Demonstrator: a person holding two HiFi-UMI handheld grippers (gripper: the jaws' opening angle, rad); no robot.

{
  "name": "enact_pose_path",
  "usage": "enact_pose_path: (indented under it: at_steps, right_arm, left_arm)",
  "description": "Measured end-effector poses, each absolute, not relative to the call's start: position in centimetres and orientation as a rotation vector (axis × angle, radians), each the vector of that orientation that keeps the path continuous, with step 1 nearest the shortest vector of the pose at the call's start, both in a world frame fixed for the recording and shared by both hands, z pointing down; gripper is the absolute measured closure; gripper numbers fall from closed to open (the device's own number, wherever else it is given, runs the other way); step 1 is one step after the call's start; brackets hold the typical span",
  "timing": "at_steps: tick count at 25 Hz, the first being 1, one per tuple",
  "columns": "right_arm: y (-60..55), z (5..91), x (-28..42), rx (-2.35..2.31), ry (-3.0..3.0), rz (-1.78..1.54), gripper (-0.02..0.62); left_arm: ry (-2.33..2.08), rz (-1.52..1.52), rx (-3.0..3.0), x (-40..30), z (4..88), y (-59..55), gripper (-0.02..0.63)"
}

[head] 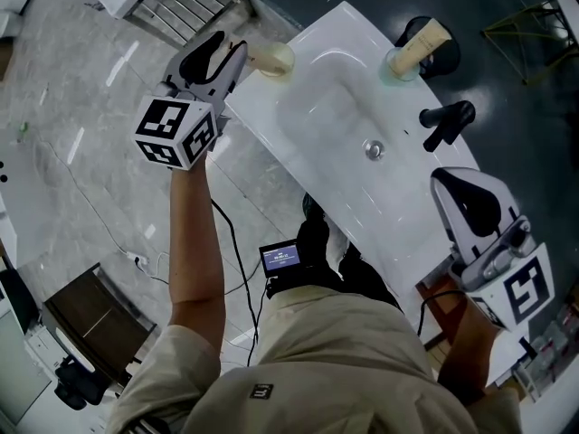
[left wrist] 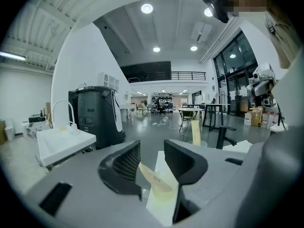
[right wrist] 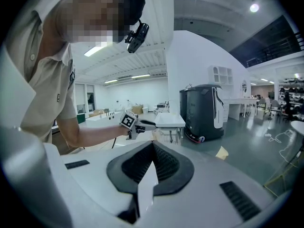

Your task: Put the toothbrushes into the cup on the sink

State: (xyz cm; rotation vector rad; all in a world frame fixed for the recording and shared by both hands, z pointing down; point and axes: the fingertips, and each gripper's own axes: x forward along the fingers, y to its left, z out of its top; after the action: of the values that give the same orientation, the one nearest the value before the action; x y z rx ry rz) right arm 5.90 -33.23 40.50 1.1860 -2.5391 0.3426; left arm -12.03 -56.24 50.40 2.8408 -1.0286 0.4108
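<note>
Overall: a person stands at the long front edge of a white sink (head: 318,98), one gripper in each hand.
Left gripper (left wrist: 152,151): it is level with the sink's left end and points at the rim there. Its jaws stand wide apart and press on nothing.
Between the left jaws: a pale cup (left wrist: 160,196) with a toothbrush (left wrist: 151,174) leaning inside it, handle tilted up to the left. Neither jaw pad touches the cup or the brush.
Cup, from the head view: it sits on the ledge at the sink's left end, just beyond the left gripper's tips.
Right gripper (right wrist: 153,144): it hangs over the sink's right end, well apart from the cup. Its jaws are closed flat against each other with nothing in them.
Second cup (head: 399,65): it stands on the sink's back ledge, left of the tap, with a tan flat piece (head: 427,36) upright in it. What that piece is cannot be told.
Tap (head: 448,123): black, on the back ledge behind the bowl.
Drain (head: 374,149): a metal ring low in the sink's bowl.
Left arm (head: 194,242): bare, stretched from the person's shoulder toward the sink's left end.
</note>
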Motion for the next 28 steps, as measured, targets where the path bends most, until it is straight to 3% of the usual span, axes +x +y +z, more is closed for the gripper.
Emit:
enact_pose_path:
  at_steps: [16, 21, 28]
  right_arm:
    - [-24.7, 33.3, 6.5, 1.163, -2.633, 0.105, 0.591]
    - [-19.9, 30.0, 8.0, 1.177, -2.666, 0.013, 0.591]
    - [-13.4, 26.2, 9.6, 1.185, -2.722, -0.078, 0.591]
  left_arm:
    - [-1.397, 0.289, 2.996, -15.3, 34.9, -45.8, 0.460]
    - [-1.413, 0.228, 3.066, -14.6, 29.1, -38.2, 0.590]
    - [-1.348, 0.251, 3.146, -12.0, 24.0, -26.3, 0.600]
